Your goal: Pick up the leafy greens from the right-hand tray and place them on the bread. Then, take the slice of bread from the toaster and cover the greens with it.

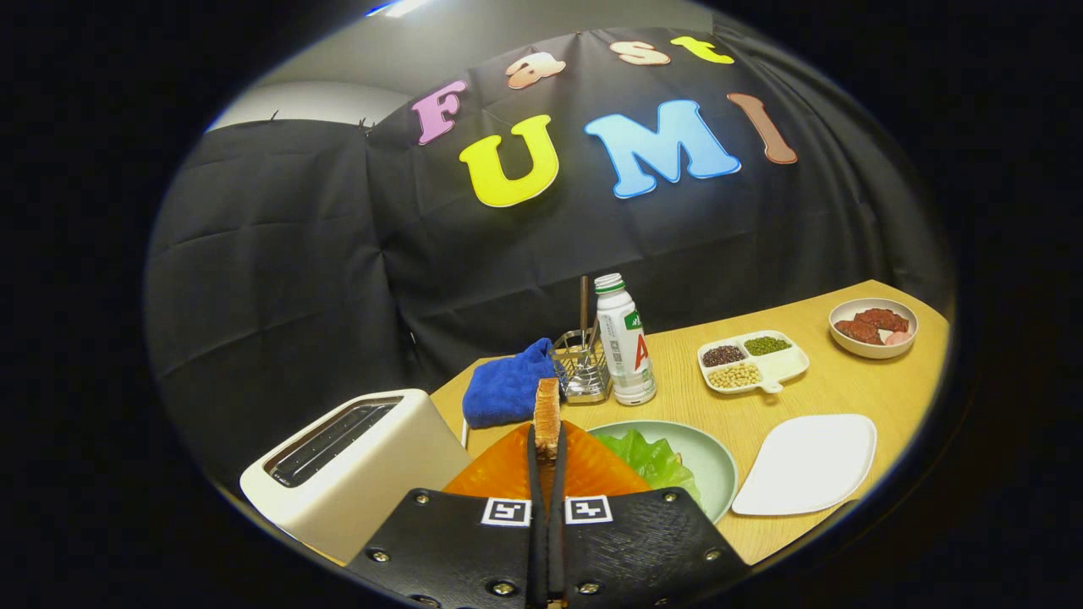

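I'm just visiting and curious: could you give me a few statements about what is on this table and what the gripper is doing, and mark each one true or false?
1. The gripper is shut on a slice of bread, held edge-on between its fingers. True.
2. The leafy greens already lie on the green plate. True.
3. The white tray beside the plate is piled with greens. False: nothing lies on it.
4. A blue cloth lies beyond the toaster. True.
5. The bottle lies on its side. False: it stands upright beside the wire rack.
6. The divided dish holds slices of meat. False: it holds beans or grains.
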